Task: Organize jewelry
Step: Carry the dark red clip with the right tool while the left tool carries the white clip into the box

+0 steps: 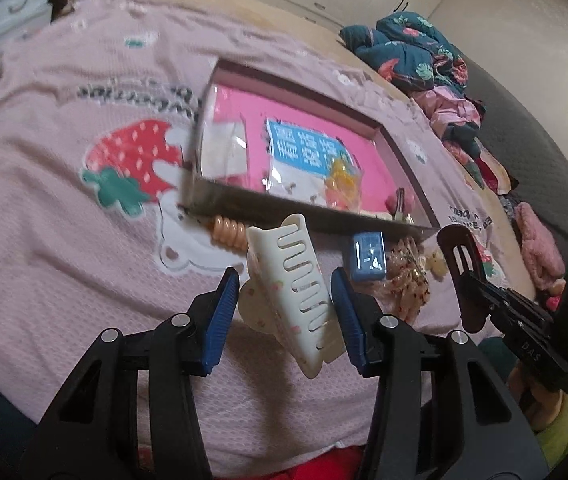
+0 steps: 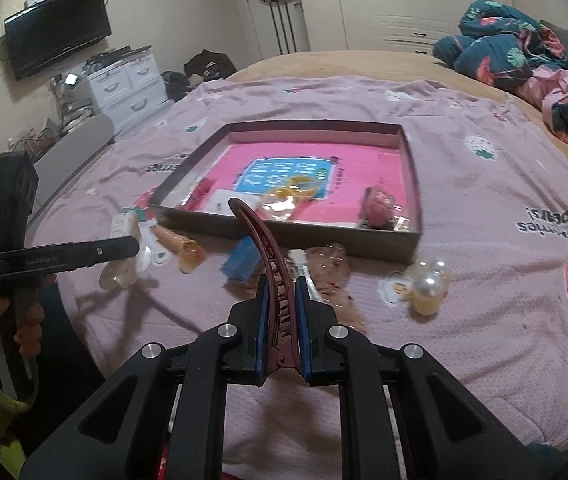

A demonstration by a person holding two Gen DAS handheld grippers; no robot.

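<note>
Bedroom scene: a pink strawberry blanket (image 2: pixel 464 208) covers the bed, with the shallow box (image 2: pixel 411 168) sitting at twelve o'clock from both cameras. Inside it already lie a blue-printed packet (image 2: pixel 284 174), some yellow clips (image 2: pixel 296 192) and a pink piece (image 2: pixel 380 204), so sorting looks partly done. Both tools are loaded now! The left hand-held gripper (image 1: pixel 286 304) has a cream claw clip (image 1: pixel 296 284) between its pads, though whether they actually pinch it I cannot tell. The right hand-held gripper (image 2: pixel 282 312) is clamped on a maroon hair clip (image 2: pixel 264 256). Left on the blanket: a blue case (image 1: pixel 369 256), an orange coil tie (image 1: pixel 226 232), and pearl baubles (image 2: pixel 428 284) at three o'clock.
</note>
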